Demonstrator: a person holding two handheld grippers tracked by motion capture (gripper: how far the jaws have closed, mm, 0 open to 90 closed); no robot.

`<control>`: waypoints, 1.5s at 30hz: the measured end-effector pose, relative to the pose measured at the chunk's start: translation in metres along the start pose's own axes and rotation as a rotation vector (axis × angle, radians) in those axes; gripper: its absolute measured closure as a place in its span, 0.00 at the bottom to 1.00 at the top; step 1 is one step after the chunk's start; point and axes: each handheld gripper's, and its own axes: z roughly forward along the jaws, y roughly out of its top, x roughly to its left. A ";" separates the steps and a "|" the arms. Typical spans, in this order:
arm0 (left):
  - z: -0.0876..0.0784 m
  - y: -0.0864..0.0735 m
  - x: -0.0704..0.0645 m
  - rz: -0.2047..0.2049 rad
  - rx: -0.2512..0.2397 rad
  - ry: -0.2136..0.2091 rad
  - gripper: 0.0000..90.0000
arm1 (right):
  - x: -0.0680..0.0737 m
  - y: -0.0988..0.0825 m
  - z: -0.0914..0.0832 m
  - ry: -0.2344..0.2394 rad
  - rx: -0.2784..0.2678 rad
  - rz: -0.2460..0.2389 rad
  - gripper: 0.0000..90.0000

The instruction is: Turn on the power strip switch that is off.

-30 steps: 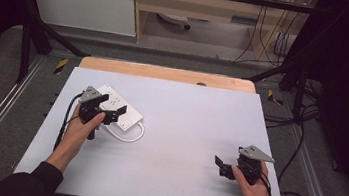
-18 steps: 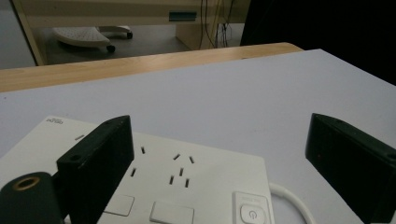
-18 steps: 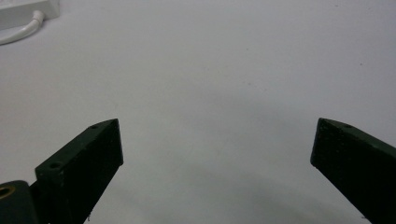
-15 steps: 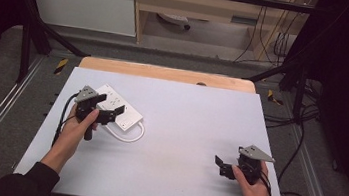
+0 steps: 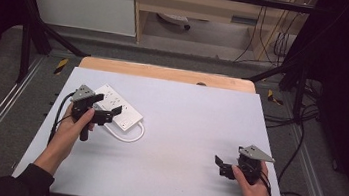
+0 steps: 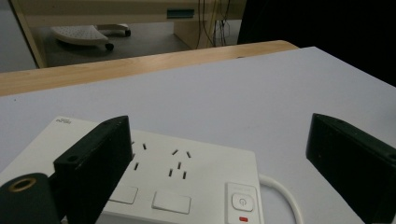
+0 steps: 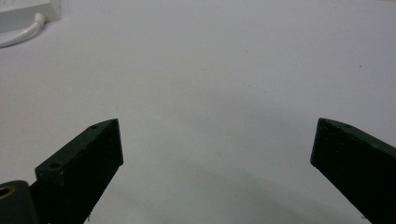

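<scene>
A white power strip (image 5: 123,108) lies flat on the left part of the table, its white cable (image 5: 127,135) looping off the near end. My left gripper (image 5: 107,106) hovers open over the strip, and the strip's near end sits between the jaws. In the left gripper view the power strip (image 6: 187,172) shows several sockets, a power button with a red light (image 6: 241,205), and the left gripper (image 6: 219,135) spread wide. My right gripper (image 5: 221,167) rests open near the front right of the table, nothing between its jaws. In the right gripper view, the right gripper (image 7: 217,126) faces bare table.
The pale grey table top (image 5: 184,124) has a wooden strip (image 5: 165,73) along its far edge. The power strip's corner (image 7: 23,9) and cable (image 7: 21,36) lie far off in the right gripper view. Beyond the table stand dark frame legs and a cabinet (image 5: 199,5).
My left hand and gripper have shifted slightly to the left over the power strip. The right gripper has stayed put.
</scene>
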 end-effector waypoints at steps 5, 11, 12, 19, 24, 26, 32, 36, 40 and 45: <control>-0.002 0.001 0.000 0.002 -0.001 -0.006 0.08 | 0.000 0.000 0.000 0.000 0.001 0.001 0.03; -0.007 0.001 -0.001 0.002 0.000 -0.008 0.08 | 0.000 0.000 0.000 0.000 -0.001 0.001 0.03; -0.008 0.001 -0.001 0.004 0.000 -0.011 0.07 | 0.000 0.000 0.000 0.000 -0.002 0.000 0.03; -0.020 0.001 -0.001 0.007 -0.001 -0.016 0.08 | 0.000 0.000 0.000 0.001 -0.001 0.000 0.03; -0.032 -0.001 0.001 0.003 -0.008 -0.017 0.08 | 0.000 0.000 0.000 0.002 0.002 -0.001 0.03; -0.037 -0.002 0.001 0.003 -0.006 -0.019 0.08 | 0.001 0.000 0.000 0.002 0.002 -0.001 0.03; -0.050 -0.007 0.004 -0.001 -0.008 -0.015 0.08 | 0.001 0.000 0.000 0.002 0.002 0.001 0.03; -0.058 -0.011 0.005 -0.002 -0.008 -0.014 0.07 | 0.001 0.000 0.001 0.002 0.001 0.000 0.03; -0.067 -0.015 0.006 -0.001 -0.007 -0.015 0.08 | 0.001 0.000 0.001 0.002 0.002 0.000 0.03; -0.078 -0.027 0.008 -0.005 0.000 -0.020 0.08 | 0.001 0.000 0.001 0.003 0.002 0.004 0.03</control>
